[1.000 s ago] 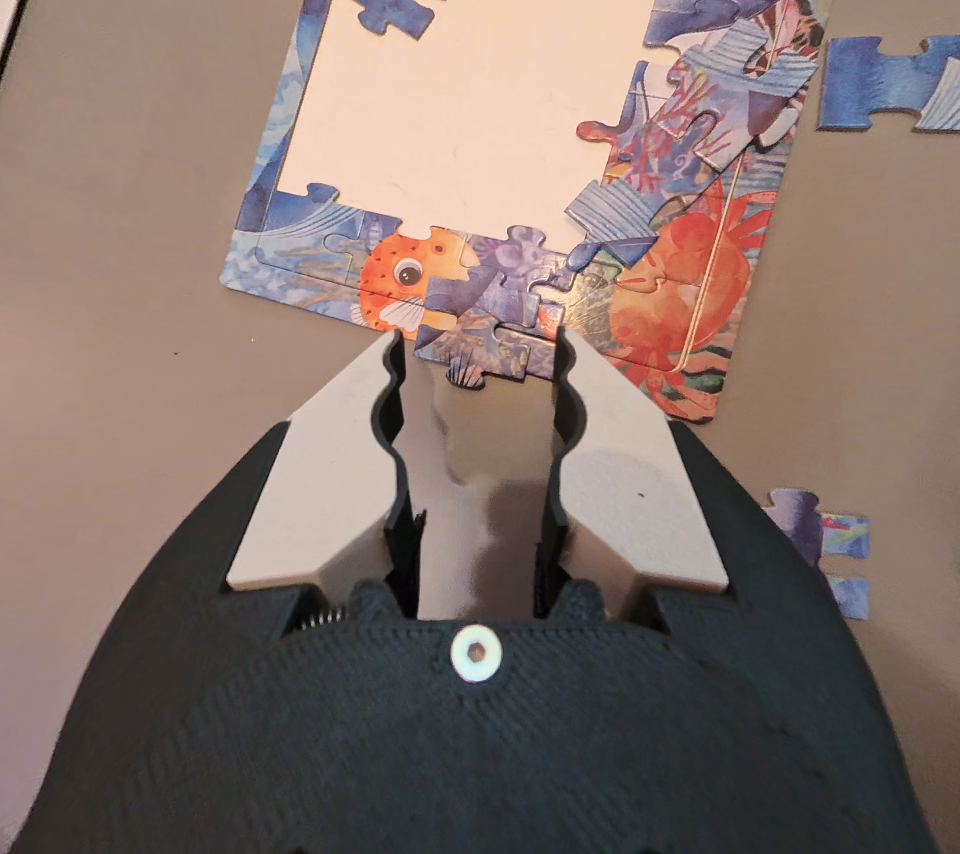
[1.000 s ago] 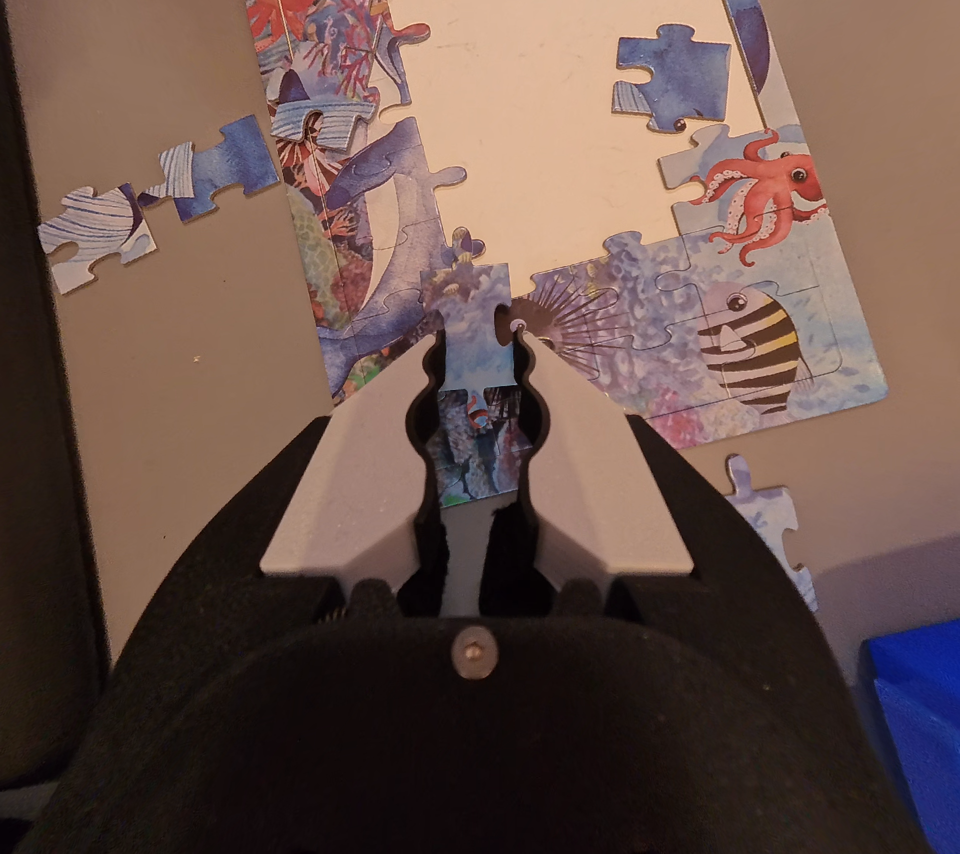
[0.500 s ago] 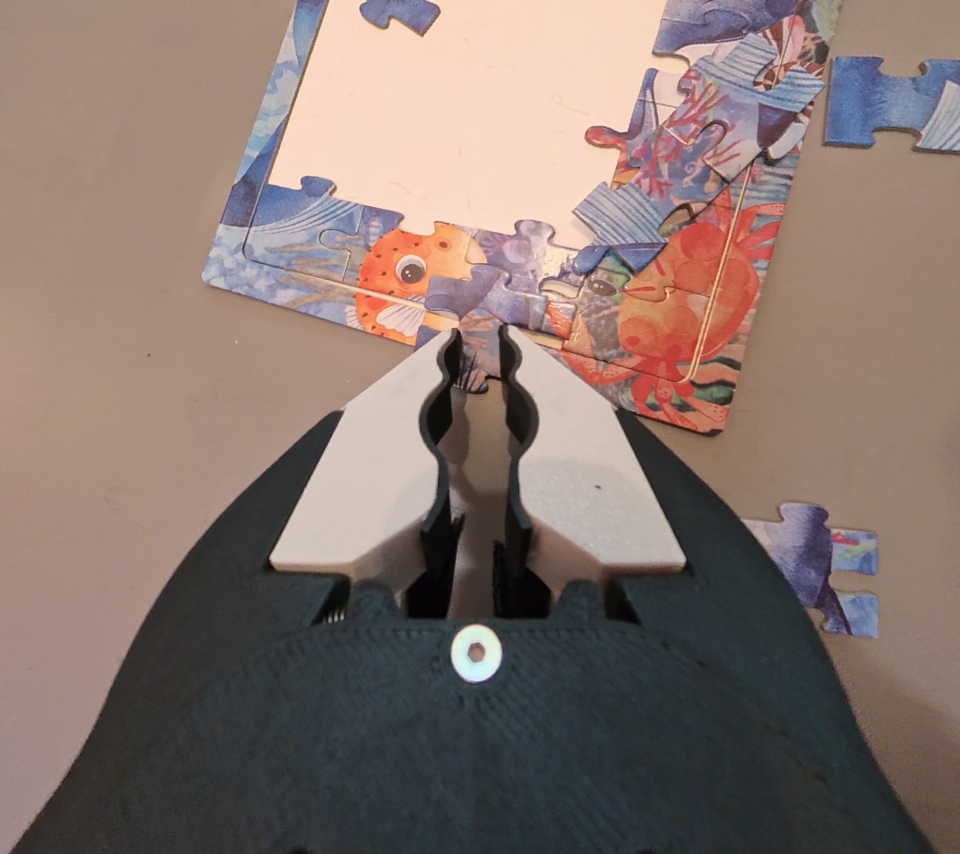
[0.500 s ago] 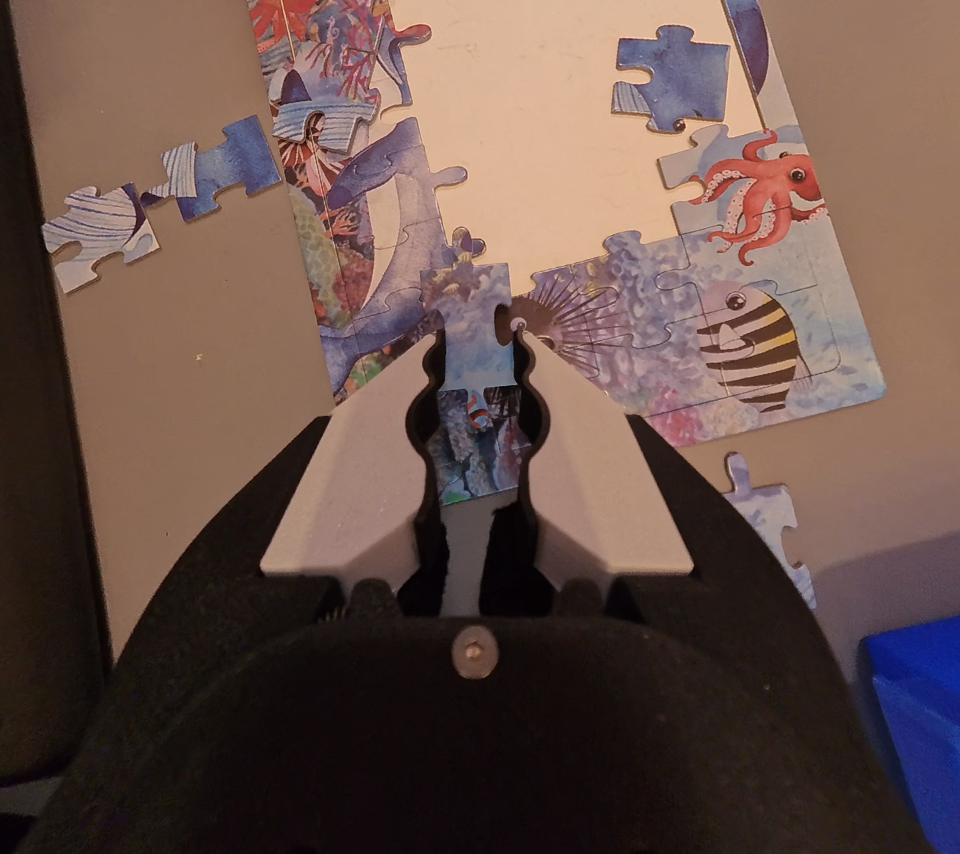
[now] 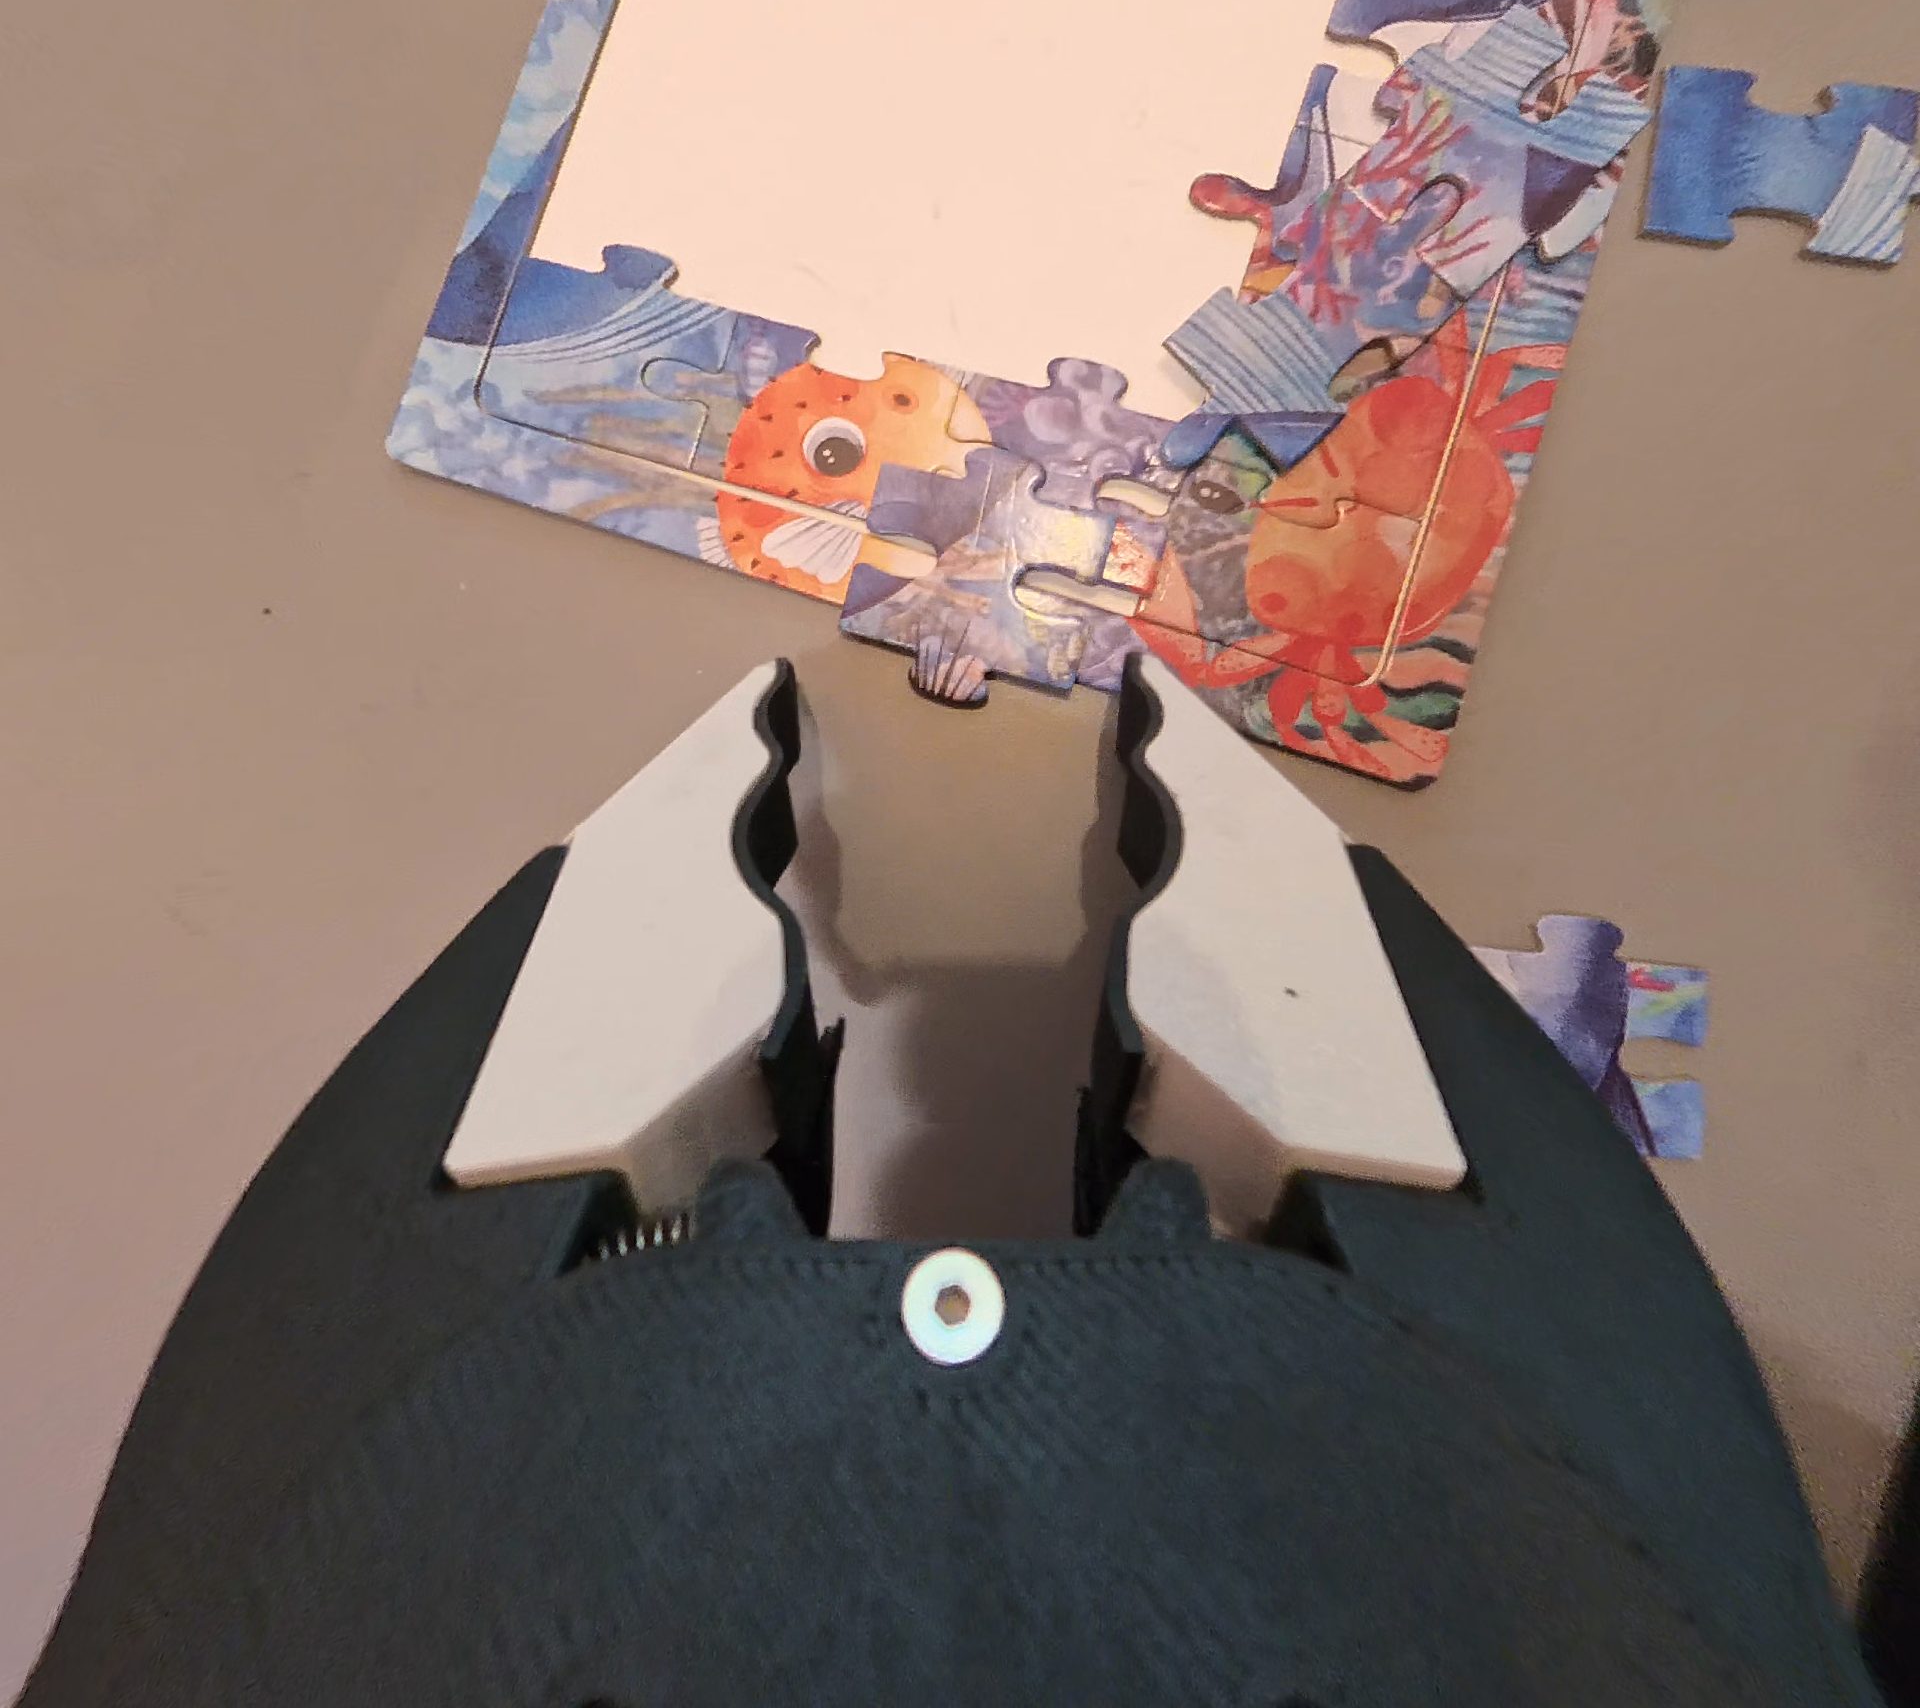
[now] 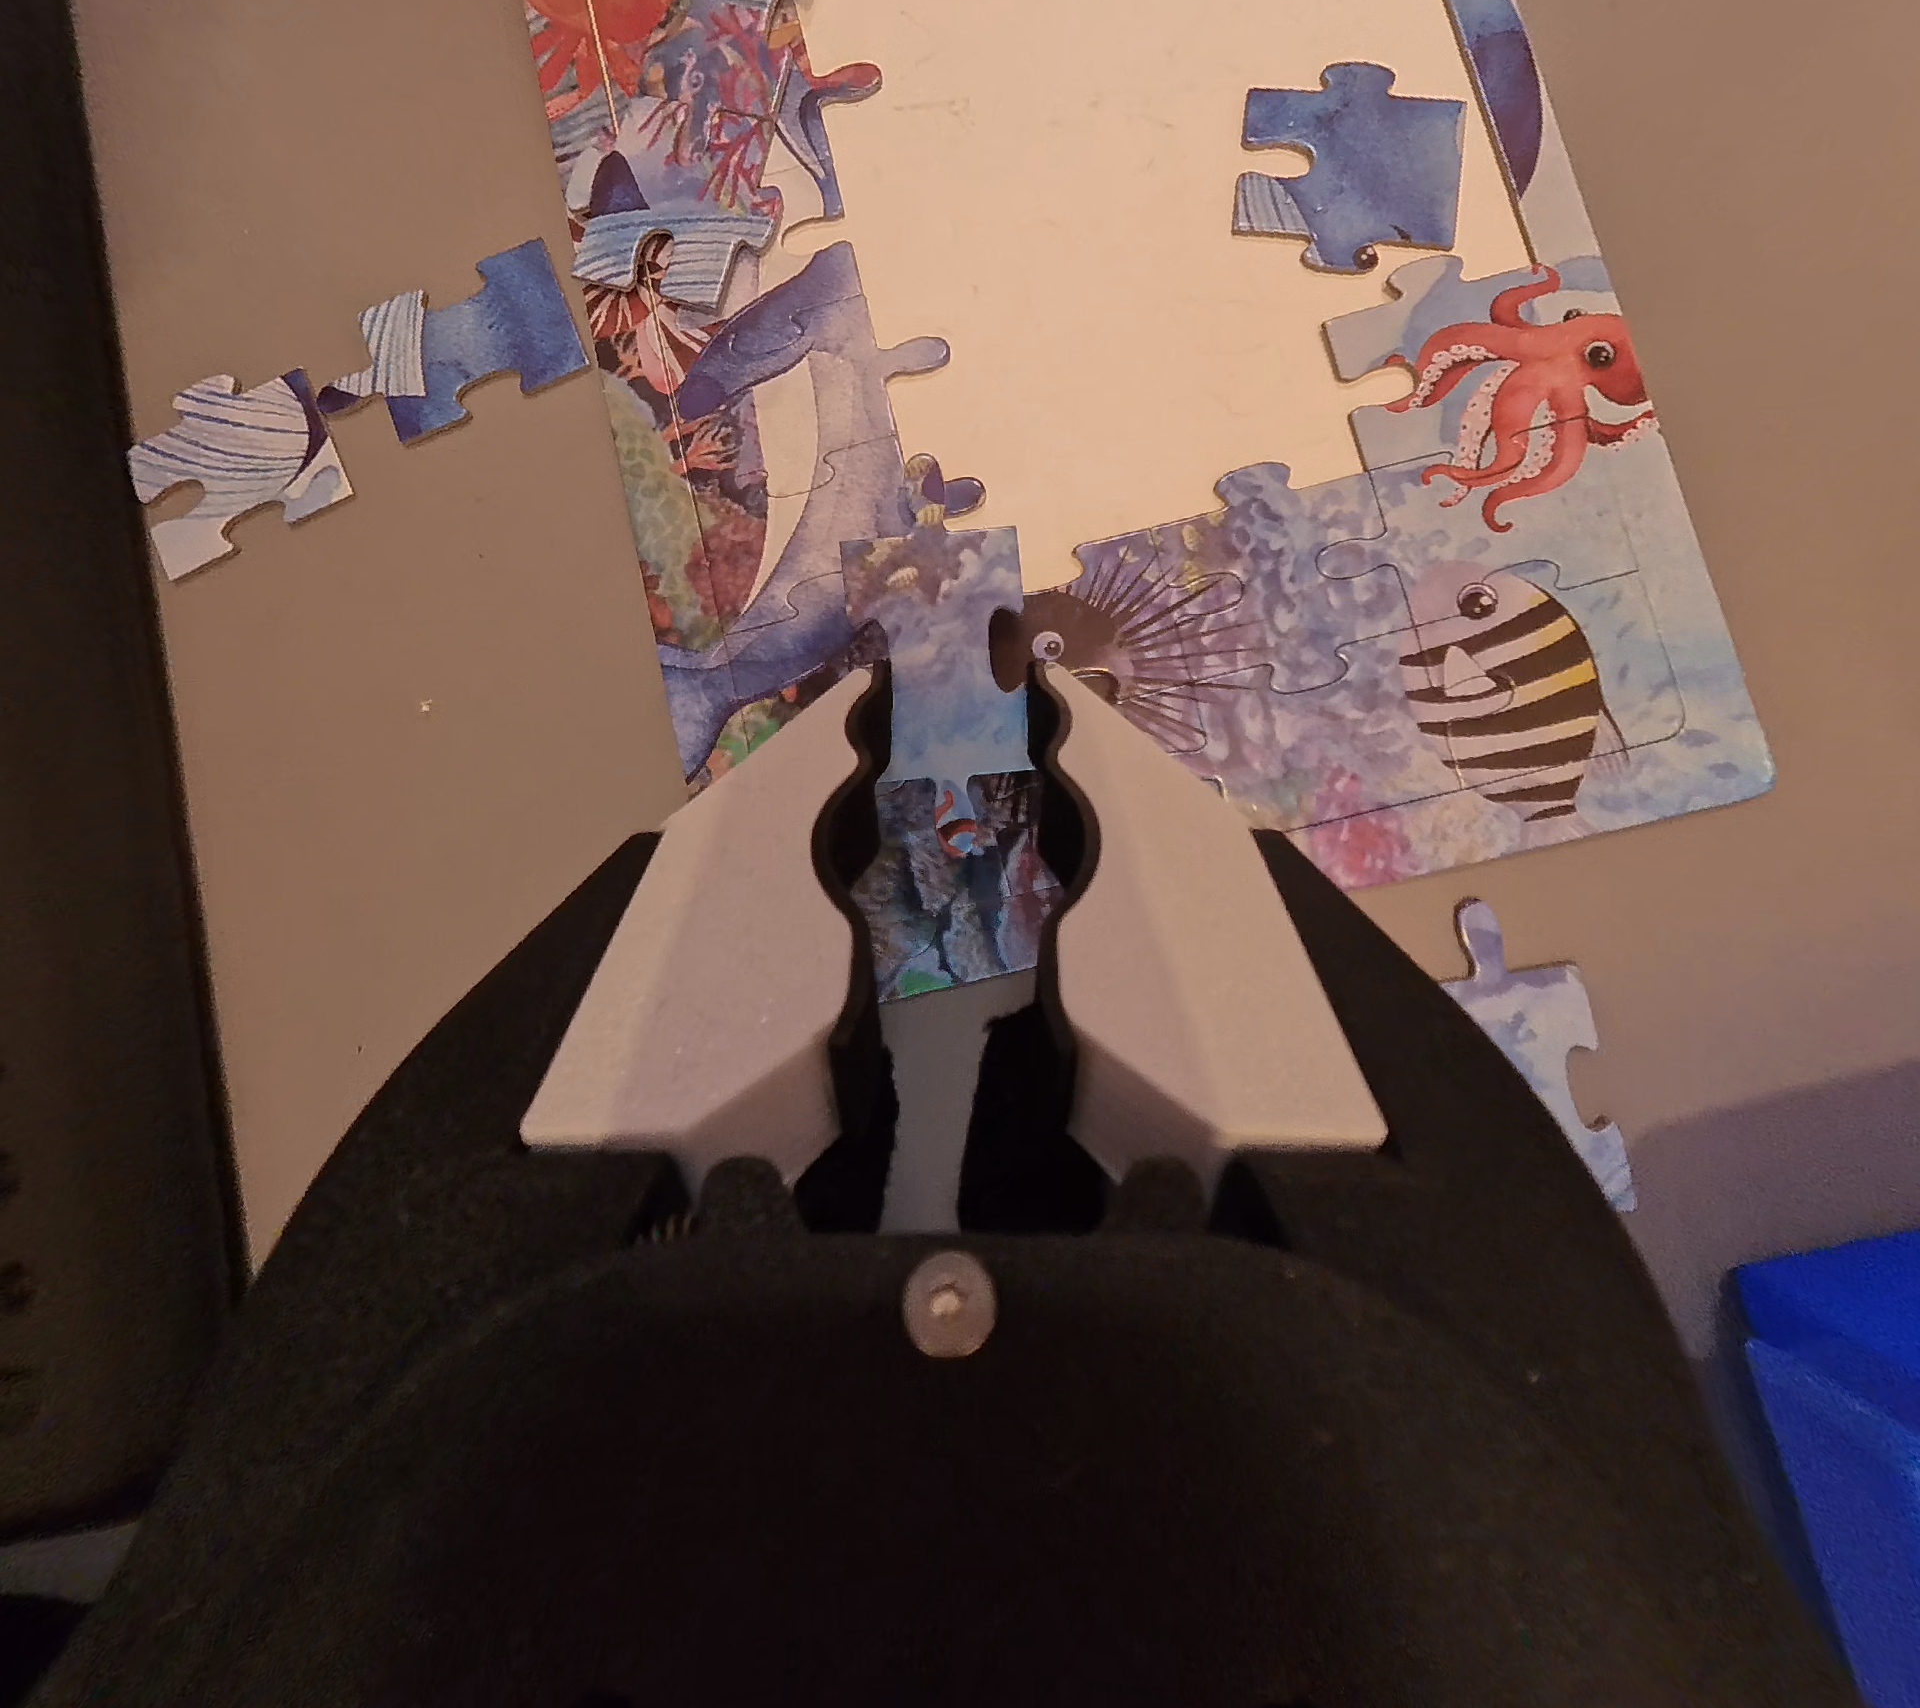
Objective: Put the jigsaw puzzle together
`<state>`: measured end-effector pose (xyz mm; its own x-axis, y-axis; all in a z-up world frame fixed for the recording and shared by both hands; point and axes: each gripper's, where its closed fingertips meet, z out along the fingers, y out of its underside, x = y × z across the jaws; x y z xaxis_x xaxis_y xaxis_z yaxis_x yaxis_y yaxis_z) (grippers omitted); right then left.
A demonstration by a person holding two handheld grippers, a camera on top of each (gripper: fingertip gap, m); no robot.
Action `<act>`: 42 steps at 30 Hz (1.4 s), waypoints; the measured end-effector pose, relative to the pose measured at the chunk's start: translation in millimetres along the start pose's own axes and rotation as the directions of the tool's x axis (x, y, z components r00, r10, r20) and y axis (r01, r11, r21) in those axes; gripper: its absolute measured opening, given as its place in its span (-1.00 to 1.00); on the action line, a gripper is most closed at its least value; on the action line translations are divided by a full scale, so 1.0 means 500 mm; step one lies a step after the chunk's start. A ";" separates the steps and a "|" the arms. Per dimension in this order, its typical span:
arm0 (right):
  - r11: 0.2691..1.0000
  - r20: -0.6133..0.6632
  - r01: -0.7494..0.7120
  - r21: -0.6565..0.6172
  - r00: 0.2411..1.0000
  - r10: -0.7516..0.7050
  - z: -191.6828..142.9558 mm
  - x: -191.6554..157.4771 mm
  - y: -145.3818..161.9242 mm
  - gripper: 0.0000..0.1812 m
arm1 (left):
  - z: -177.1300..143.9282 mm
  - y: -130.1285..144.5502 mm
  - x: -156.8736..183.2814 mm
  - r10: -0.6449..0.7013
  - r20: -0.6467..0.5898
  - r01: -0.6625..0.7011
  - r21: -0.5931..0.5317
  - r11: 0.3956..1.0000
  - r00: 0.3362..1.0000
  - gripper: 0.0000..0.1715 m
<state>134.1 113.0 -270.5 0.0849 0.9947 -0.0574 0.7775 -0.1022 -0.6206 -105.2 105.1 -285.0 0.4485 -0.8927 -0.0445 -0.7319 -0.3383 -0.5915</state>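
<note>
Out on the middle of the table [image 5: 260, 204], well clear of the dark edge showing at the left of the right wrist view, jigsaw puzzle [image 5: 499, 204] only partly filled, with most of the centre bare.

Step in hand, by the look of it: seating the pale blue piece [image 6: 940, 619] in the gap beside the sea urchin [image 6: 1132, 630]. To do it well, keep the piece flat to the board. Line its round notch up with the urchin's side before any push. Slide, don't stab. Ease off the squeeze only once every edge sits flush. Watch the neighbours too, since a skewed shove would likely lift them.

Right hand-held gripper [image 6: 954, 676]: nearly closed, jaws pinching the pale blue piece by its two sides, tips low over the picture.

Left hand-held gripper [image 5: 956, 671]: spread wide, nothing between the jaws, tips just short of the puzzle's near border. Right ahead of it, a purple piece [image 5: 977, 578] lying crooked across that border beside the orange pufferfish [image 5: 821, 453], its shell tab poking over the edge. Not seated, so probably the next one to straighten.

Elsewhere: one dark blue piece [image 6: 1351, 172] loose on the bare centre, two striped pieces [image 6: 478, 349] off towards that dark table edge, another pale one [image 6: 1538, 1035] near the board's corner.
</note>
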 end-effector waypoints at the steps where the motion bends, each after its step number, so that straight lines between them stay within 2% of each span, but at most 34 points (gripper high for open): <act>1: 1.000 0.000 0.001 -0.001 1.000 -0.001 0.001 -0.001 0.000 -0.73 | 0.004 -0.003 0.000 -0.001 -0.005 0.001 0.011 1.000 1.000 -0.30; 6: 1.000 -0.002 0.003 0.002 1.000 -0.003 -0.001 0.000 -0.002 -0.74 | 0.017 -0.017 0.003 -0.016 -0.050 0.018 0.044 0.999 0.999 -0.31; 9: 1.000 -0.003 0.004 0.005 1.000 -0.004 -0.002 -0.001 -0.003 -0.74 | 0.023 -0.024 -0.007 -0.032 -0.042 0.035 0.062 0.997 0.999 -0.45; 13: 1.000 -0.007 0.003 0.007 1.000 -0.003 -0.005 0.001 -0.003 -0.73 | 0.023 -0.024 -0.007 -0.029 -0.048 0.032 0.068 0.997 0.998 -0.46; 15: 1.000 -0.005 0.003 0.013 1.000 -0.003 -0.009 0.000 -0.005 -0.73 | 0.020 -0.024 -0.016 -0.025 -0.025 0.027 0.068 0.997 0.999 -0.63; 19: 1.000 0.045 0.013 0.022 0.999 -0.014 -0.016 -0.020 -0.006 -0.73 | 0.019 -0.024 -0.018 -0.021 -0.018 0.022 0.071 0.997 1.000 -0.63; 25: 0.998 0.184 0.040 -0.048 0.982 -0.031 -0.013 -0.073 0.023 -0.73 | 0.016 -0.020 -0.023 -0.014 0.011 0.013 0.052 0.999 1.000 -0.63; 32: 0.999 0.202 0.045 -0.029 0.979 -0.038 -0.014 -0.084 0.013 -0.66 | 0.011 -0.025 -0.029 -0.019 0.039 0.016 0.065 0.998 0.999 -0.64; 37: 1.000 0.144 0.007 0.026 0.990 -0.011 -0.017 -0.061 -0.013 -0.45 | -0.002 -0.052 -0.037 -0.026 0.068 0.017 0.122 0.992 0.997 -0.63; 39: 0.997 0.093 -0.044 0.068 0.995 0.037 -0.018 -0.036 -0.034 -0.49 | -0.010 -0.077 -0.041 -0.021 0.095 0.006 0.159 0.987 0.995 -0.63; 42: 0.960 0.120 -0.174 0.220 0.981 0.151 -0.023 -0.019 -0.097 -0.54 | -0.027 -0.149 -0.034 0.025 0.161 -0.064 0.240 0.969 0.987 -0.63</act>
<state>102.9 108.6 -230.9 0.1259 0.9617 -0.2434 0.5941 -0.2695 -0.7579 -65.4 141.6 -229.5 0.5069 -0.8412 -0.1883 -0.6142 -0.1992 -0.7636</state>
